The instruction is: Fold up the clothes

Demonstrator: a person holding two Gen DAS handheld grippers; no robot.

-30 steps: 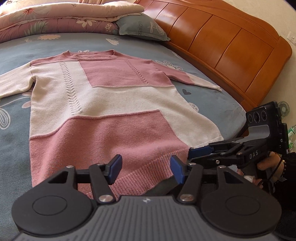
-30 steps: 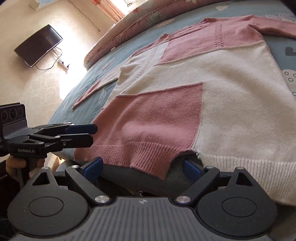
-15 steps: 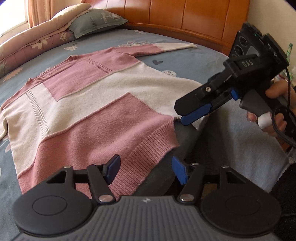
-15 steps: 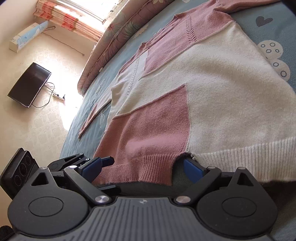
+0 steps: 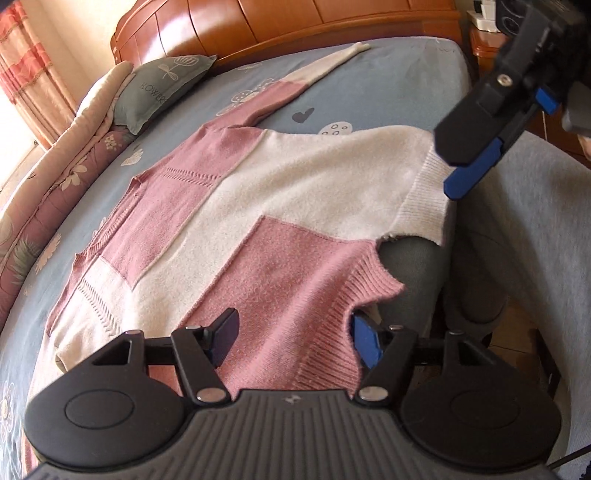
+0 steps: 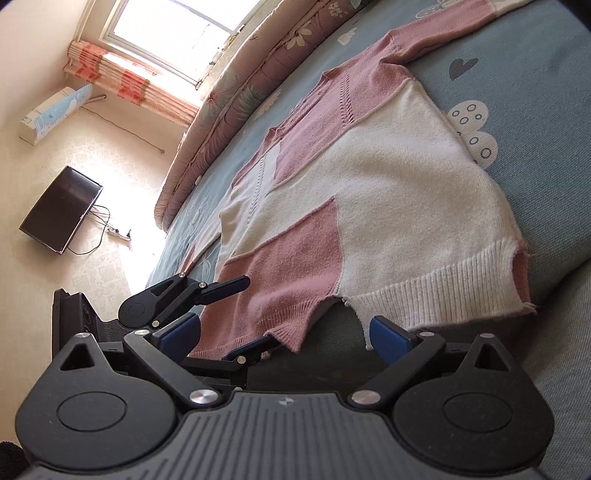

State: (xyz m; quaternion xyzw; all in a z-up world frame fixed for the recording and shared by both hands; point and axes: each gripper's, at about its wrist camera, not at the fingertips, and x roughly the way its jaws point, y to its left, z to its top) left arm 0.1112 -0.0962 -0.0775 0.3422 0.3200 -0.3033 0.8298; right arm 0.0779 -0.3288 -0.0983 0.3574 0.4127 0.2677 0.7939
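Note:
A pink and white patchwork sweater (image 5: 314, 192) lies flat, front up, on the blue bed sheet (image 5: 388, 88), its ribbed hem at the bed's near edge. My left gripper (image 5: 295, 338) is at the pink part of the hem (image 5: 325, 343). Its jaws are opening, with the hem between them and the pads apart from it. In the right wrist view the left gripper (image 6: 240, 317) has one finger above the pink hem and one below. My right gripper (image 6: 284, 334) faces the notch in the hem, empty, its jaws opening wide. From the left wrist view the right gripper (image 5: 460, 170) hangs over the white hem corner (image 5: 421, 206).
A wooden headboard (image 5: 332, 22), a grey pillow (image 5: 159, 88) and a folded floral quilt (image 5: 55, 166) border the bed's far side. Grey fabric (image 5: 524, 221) hangs past the near edge. A flat screen (image 6: 59, 210) hangs on the wall and a window (image 6: 177, 33) stands beyond.
Both grippers have rolled and shifted along the hem. The left one now straddles the pink hem with wider jaws, and the right one has moved up over the white corner. The sweater lies as before.

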